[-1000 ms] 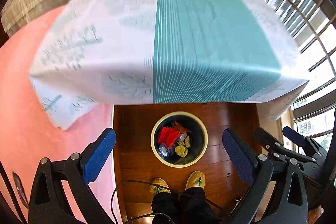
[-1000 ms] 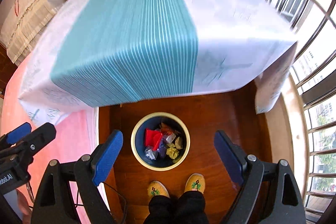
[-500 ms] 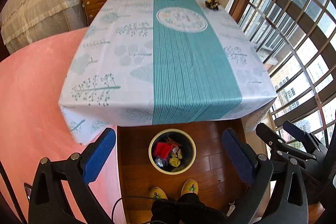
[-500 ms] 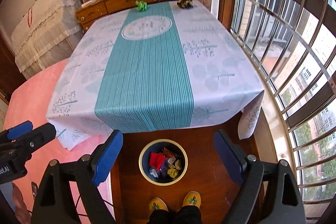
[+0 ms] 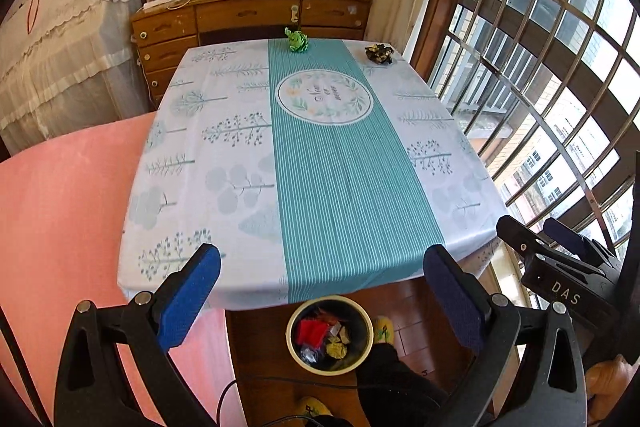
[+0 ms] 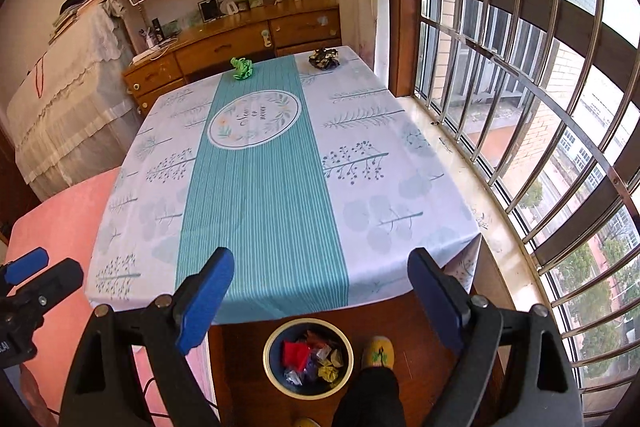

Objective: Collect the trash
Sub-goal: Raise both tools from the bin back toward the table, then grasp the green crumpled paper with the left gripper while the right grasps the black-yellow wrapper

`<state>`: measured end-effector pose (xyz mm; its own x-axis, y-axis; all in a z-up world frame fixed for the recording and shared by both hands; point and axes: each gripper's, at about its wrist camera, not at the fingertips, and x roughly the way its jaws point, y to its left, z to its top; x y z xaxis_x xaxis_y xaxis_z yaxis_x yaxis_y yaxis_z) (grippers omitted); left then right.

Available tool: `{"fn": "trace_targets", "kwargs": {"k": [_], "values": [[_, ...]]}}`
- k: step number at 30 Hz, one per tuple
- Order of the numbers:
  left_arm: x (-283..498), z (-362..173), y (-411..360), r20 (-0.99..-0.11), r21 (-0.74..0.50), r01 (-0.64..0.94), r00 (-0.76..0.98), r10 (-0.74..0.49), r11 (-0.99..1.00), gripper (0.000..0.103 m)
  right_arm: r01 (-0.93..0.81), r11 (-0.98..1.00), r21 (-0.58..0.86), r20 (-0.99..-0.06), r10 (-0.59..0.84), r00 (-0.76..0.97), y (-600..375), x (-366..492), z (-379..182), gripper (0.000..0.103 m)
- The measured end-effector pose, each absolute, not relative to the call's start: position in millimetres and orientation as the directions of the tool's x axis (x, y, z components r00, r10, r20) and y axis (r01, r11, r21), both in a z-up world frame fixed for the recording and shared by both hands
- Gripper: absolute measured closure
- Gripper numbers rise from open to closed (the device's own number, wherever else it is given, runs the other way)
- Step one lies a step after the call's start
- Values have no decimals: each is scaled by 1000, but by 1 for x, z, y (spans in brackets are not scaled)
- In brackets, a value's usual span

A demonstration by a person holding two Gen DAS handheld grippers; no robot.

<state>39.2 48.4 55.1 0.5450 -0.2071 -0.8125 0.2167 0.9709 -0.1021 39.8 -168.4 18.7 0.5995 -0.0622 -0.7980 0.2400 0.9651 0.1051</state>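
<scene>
Above table (image 5: 240,187), both claws (image 5: 320,291) (image 6: 320,291) agape

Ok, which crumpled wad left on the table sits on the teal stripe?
The green wad, at the stripe's far end. The dark wad lies on the white part, nearer the window.

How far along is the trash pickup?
Done: the bin on the floor already holds several crumpled wrappers. In hand: nothing; both the left tongs and right tongs are open and empty. Left: a green wad and a dark wad at the table's far edge.
</scene>
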Motion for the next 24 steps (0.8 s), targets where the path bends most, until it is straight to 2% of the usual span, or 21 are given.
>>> {"fn": "trace_targets", "kwargs": {"k": [7, 14, 24], "values": [[107, 56, 43, -804, -122, 160, 563, -192, 980, 2, 203, 973, 110, -796, -36, 604, -192, 116, 10, 14], [211, 51, 20, -826, -154, 54, 541, -158, 987, 2, 135, 982, 129, -817, 28, 576, -232, 229, -9, 14], [371, 18, -31, -883, -105, -45, 463, -73, 993, 2, 35, 989, 145, -831, 103, 547, -288, 389, -43, 14]]}}
